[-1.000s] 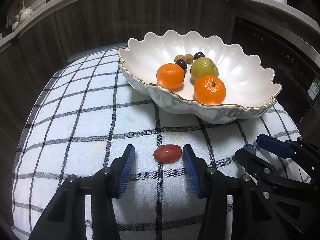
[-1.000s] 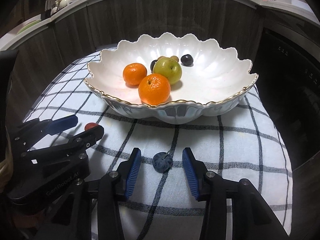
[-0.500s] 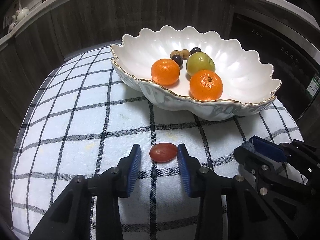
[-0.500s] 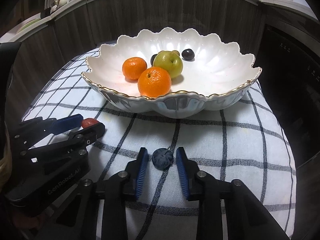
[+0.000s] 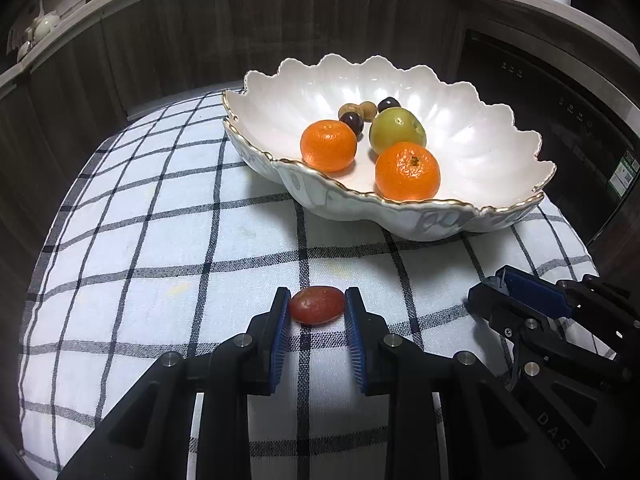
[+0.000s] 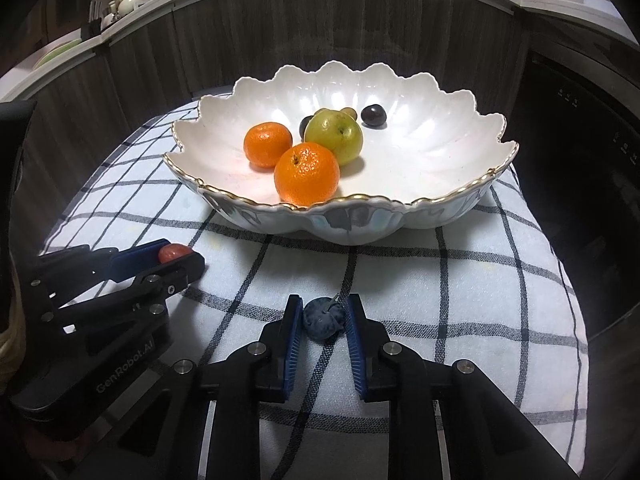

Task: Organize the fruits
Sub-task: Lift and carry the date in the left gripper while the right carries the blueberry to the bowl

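below, on the checked cloth (image 5: 160, 240), a red grape (image 5: 317, 305) is pinched between the blue pads of the left gripper (image 5: 317, 312); its jaws are closing, and both pads are seen pressed against the grape's ends. from the right wrist view the same grape (image 6: 174, 252) is glimpsed inside the left gripper (image 6: 176, 258). a dark blue, wrinkled fruit (image 6: 323, 317), possibly a blueberry, is clamped between the pads of the right gripper (image 6: 323, 320), whose jaws are closed on it. both fruits are rested on the cloth, in front of the scalloped white bowl (image 5: 512, 216), well apart from each other. inside the bowl (image 6: 440, 152) two mandarins (image 5: 329, 145) (image 5: 407, 171), a green fruit (image 5: 397, 130), two dark grapes (image 5: 352, 121) (image 5: 389, 103) and brown nuts (image 5: 367, 110) are gathered near the middle.
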A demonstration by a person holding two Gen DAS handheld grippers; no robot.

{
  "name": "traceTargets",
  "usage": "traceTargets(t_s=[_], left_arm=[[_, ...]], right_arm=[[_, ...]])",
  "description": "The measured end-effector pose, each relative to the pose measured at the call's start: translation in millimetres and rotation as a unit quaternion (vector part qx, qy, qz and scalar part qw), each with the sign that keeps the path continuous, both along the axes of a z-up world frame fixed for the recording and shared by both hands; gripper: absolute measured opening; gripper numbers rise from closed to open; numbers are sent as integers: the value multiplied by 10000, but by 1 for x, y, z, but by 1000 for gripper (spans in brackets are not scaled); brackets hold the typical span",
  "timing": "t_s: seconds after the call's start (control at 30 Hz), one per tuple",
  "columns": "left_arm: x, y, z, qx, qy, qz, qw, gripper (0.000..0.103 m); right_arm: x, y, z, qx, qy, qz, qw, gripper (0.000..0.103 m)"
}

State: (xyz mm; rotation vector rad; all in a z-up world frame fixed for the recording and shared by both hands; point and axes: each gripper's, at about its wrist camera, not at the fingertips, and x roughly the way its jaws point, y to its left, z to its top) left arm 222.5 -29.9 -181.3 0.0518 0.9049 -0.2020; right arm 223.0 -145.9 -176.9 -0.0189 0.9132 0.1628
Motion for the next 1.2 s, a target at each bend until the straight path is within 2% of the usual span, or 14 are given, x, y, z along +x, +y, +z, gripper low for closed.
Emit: traceTargets(t_s=[1.2], left_arm=[[-22,-2,77,-14,-658,-3,9978,28]], right_arm=[[-15,-9,67,60,-734,-99,9972,23]])
